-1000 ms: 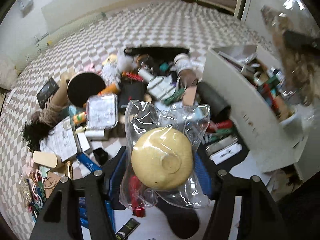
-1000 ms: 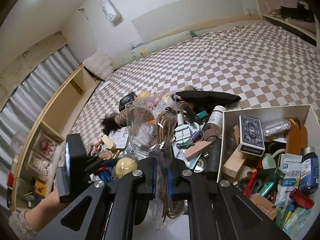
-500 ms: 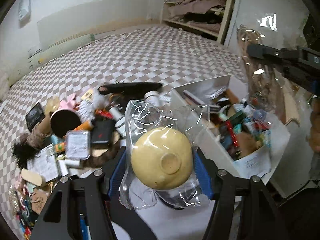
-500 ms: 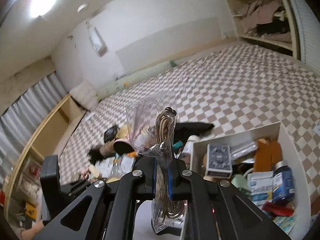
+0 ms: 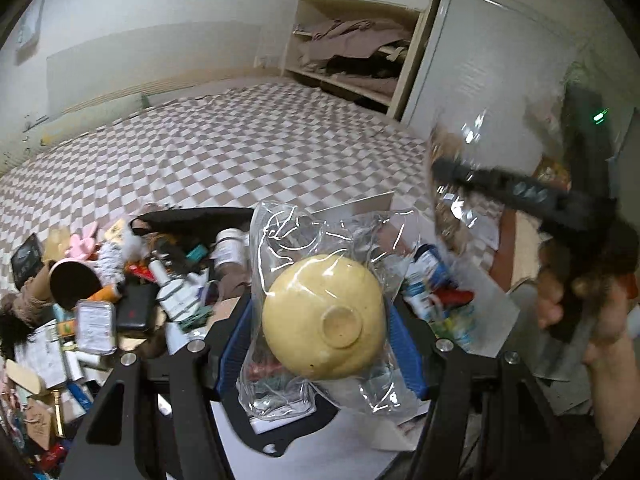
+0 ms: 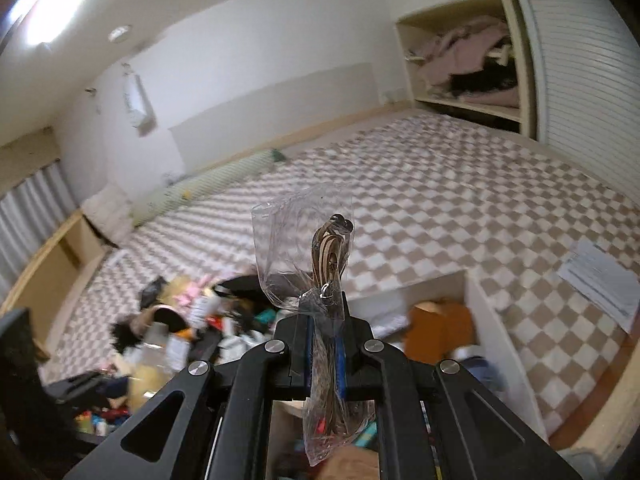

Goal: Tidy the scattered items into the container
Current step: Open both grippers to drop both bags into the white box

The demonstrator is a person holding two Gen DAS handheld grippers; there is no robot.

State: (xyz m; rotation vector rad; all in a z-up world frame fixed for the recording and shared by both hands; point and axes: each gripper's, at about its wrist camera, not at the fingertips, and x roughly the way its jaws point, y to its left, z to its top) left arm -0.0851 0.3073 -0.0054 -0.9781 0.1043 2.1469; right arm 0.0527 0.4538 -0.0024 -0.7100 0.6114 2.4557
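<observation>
Overhead, both grippers clamp bagged items above the box.

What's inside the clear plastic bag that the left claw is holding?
Inside the clear bag, pinched by the left gripper, sits a round yellow bowl, bottom facing the camera. Something red shows beneath it; the bowl covers the rest.

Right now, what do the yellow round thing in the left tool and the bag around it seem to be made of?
The yellow bowl looks like glazed ceramic, though glossy plastic is possible: its surface is smooth with bright highlights, and it has a round foot ring. The bag around it looks like thin clear plastic film: it is transparent, wrinkled and glinting. The left tool is closed on it.
</observation>
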